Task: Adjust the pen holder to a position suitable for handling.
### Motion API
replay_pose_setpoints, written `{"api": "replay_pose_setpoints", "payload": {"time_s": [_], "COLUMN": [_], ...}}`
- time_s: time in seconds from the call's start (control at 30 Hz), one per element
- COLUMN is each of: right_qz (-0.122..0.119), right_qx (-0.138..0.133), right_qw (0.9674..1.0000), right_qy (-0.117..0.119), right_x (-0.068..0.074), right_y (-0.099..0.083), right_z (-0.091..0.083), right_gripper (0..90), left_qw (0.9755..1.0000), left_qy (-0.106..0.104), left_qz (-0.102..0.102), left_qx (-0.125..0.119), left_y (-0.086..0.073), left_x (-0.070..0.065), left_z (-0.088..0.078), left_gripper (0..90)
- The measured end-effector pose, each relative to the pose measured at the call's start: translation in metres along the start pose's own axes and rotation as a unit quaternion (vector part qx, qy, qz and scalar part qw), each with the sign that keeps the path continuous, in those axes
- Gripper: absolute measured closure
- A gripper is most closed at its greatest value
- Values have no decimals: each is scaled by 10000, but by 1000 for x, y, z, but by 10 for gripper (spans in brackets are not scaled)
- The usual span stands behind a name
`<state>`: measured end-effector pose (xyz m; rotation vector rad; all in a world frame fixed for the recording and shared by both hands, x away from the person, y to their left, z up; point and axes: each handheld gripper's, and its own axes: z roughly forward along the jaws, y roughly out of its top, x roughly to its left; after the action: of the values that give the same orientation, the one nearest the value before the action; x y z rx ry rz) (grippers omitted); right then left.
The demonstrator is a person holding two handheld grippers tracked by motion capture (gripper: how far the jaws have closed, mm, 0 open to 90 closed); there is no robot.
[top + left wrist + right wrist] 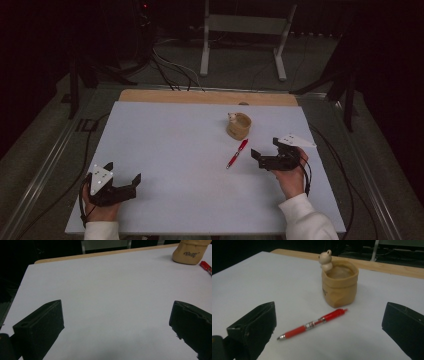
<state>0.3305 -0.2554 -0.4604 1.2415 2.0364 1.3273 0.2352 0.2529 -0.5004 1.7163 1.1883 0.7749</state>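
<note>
Between the wide-spread jaws of the right gripper [329, 327], just ahead on the white table [175, 165]: a red pen [313, 324], lying flat, nothing gripped. Long axis slanting across the gap, metal tip toward the left-hand jaw and nearer the camera, clicker end pointing away toward a tan holder [340, 286] with a small bear figure [325, 260] on its rim. Clicker end just beside the holder's base, whether touching or apart hard to tell. Seen from above, pen [237, 153] just off the jaw tips of the right gripper [263, 148], on the side toward mid-table, holder [239, 125] a little beyond.

Left gripper [122, 176] parked near the table's front corner, jaws likewise spread wide and empty; through its own camera, bare table between the jaws, holder [190, 252] and a sliver of pen [206, 266] far off past the right-hand jaw. Well apart from the pen, so clearly the farther hand.

Probably a pickup by the right gripper to come: a short advance and a drop, with the wrist turned so the jaws close across the slanted barrel rather than along it.
</note>
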Motion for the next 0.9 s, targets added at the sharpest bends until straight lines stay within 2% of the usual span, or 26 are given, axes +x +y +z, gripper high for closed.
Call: {"api": "replay_pose_setpoints", "payload": {"time_s": [0.2, 0.53, 0.67, 0.9], "right_qz": [59, -15, -39, 55], "right_qx": [20, 113, 164, 214], "right_qw": [10000, 9999, 9996, 9994], "right_qy": [-27, -116, -220, -260], "right_x": [2, 1, 0, -3], "right_y": [13, 30, 36, 46], "right_z": [12, 38, 50, 66], "right_gripper": [0, 0, 0, 0], "left_qw": [10000, 10000, 10000, 10000], "left_qy": [2, -2, -3, -13], "left_qz": [26, 33, 29, 20], "left_qx": [8, 5, 2, -8], "left_y": [0, 0, 0, 0], "left_x": [-1, -1, 0, 0], "left_z": [1, 1, 1, 1], "left_gripper": [1, 1, 1, 1]}}
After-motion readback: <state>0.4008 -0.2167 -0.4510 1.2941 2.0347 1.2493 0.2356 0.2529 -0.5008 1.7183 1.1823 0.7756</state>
